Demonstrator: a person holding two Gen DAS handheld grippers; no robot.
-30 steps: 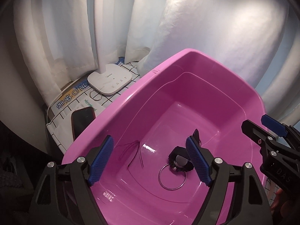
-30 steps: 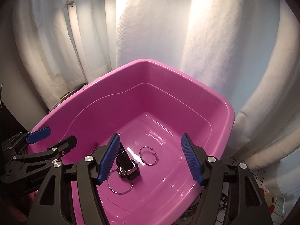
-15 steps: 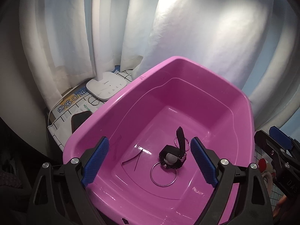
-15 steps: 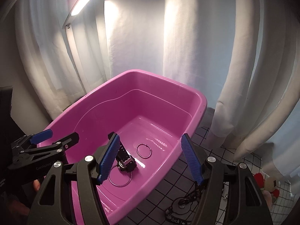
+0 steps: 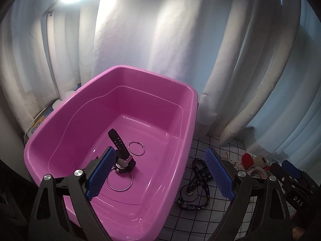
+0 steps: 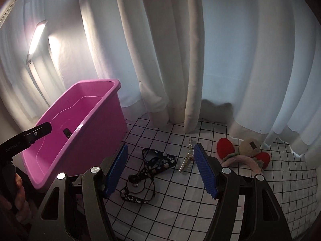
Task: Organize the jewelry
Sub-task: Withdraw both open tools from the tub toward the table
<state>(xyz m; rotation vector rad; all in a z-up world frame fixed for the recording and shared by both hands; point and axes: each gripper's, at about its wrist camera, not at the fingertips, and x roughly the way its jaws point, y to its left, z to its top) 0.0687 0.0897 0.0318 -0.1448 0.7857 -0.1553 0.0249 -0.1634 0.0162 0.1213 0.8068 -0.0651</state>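
A pink tub holds a black watch, a small ring and a larger ring. On the checked cloth right of the tub lie a black "luck" lanyard, a pearl strand and a plush headband with red balls. My left gripper is open and empty over the tub's right rim. My right gripper is open and empty above the lanyard and pearls.
White curtains hang close behind the table. A lit lamp bar stands at the left behind the tub. The checked cloth spreads to the right and front. A printed box sits left of the tub.
Both grippers have swung right and pulled back from the tub. The right gripper now looks at the cloth with the lanyard, pearls and headband. Both stay open and empty.
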